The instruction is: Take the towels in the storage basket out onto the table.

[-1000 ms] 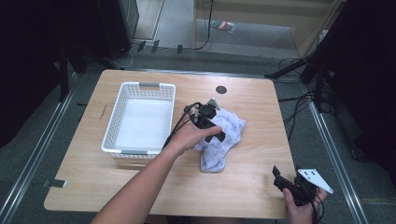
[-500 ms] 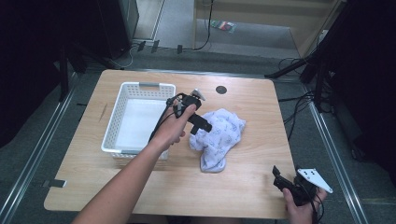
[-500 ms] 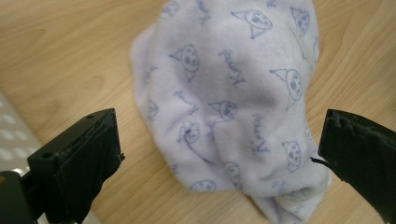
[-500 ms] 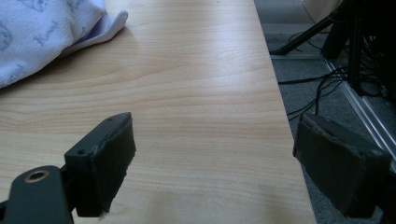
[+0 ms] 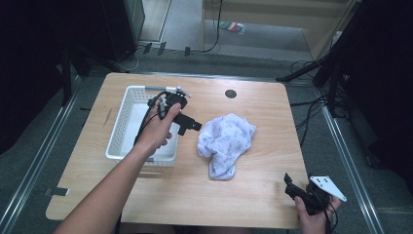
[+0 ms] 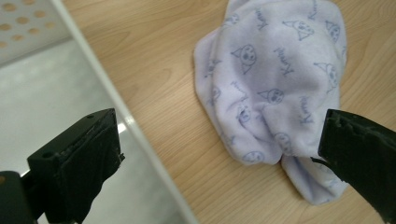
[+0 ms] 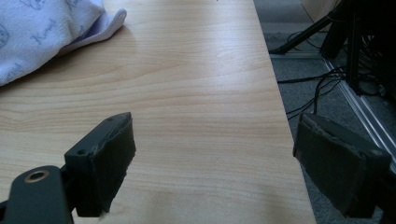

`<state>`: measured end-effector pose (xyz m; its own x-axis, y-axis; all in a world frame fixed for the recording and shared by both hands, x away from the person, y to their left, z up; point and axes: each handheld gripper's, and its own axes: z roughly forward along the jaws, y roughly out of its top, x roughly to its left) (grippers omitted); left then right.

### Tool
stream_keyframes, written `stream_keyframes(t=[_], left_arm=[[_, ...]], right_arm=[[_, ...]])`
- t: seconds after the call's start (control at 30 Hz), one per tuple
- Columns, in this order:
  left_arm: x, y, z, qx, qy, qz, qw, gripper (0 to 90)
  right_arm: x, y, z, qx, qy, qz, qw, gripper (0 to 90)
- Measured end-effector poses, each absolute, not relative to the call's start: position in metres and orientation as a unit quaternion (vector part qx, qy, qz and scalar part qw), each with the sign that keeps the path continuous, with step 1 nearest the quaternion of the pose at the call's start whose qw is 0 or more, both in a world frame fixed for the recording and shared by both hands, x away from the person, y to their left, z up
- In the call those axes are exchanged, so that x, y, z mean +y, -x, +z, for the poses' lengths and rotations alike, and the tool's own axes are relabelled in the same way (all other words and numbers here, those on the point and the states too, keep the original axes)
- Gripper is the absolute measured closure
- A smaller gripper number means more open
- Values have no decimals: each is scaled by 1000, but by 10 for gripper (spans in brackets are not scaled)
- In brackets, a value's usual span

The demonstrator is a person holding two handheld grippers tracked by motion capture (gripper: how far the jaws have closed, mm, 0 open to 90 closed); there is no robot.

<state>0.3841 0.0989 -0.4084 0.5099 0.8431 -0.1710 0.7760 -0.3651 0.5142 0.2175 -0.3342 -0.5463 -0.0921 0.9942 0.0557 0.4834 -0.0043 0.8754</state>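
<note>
Hovering above the right rim of the white perforated basket, held in the person's left hand, was the left gripper, pointed toward three o'clock at the crumpled cloth. Seen along its own camera, jaws stood wide apart with nothing between them, one over the basket's pale floor and rim, the other over the lower edge of the cloth. Lay the cloth, white with small blue printed figures and lettering, bunched on the wooden table just right of centre, clear of the basket and apart from both grippers. Sat the basket at about nine o'clock on the tabletop, long side running front to back, with the left forearm crossing its near corner. Rested the right gripper low at about five o'clock near the table's front right corner, held in the right hand, grey three-cornered plate on top. Spread well apart were its jaws too, bare wood between them, a corner of the cloth off at eleven o'clock and the table's right edge running past the outer jaw. Set into the tabletop near twelve o'clock was a small dark round grommet.
</note>
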Motion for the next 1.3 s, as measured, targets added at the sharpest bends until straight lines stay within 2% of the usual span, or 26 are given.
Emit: stream_keyframes(t=[1.3], left_arm=[[239, -330, -412, 553, -753, 121, 336, 0]], right_arm=[[-334, -218, -546, 627, -594, 386, 325, 130]])
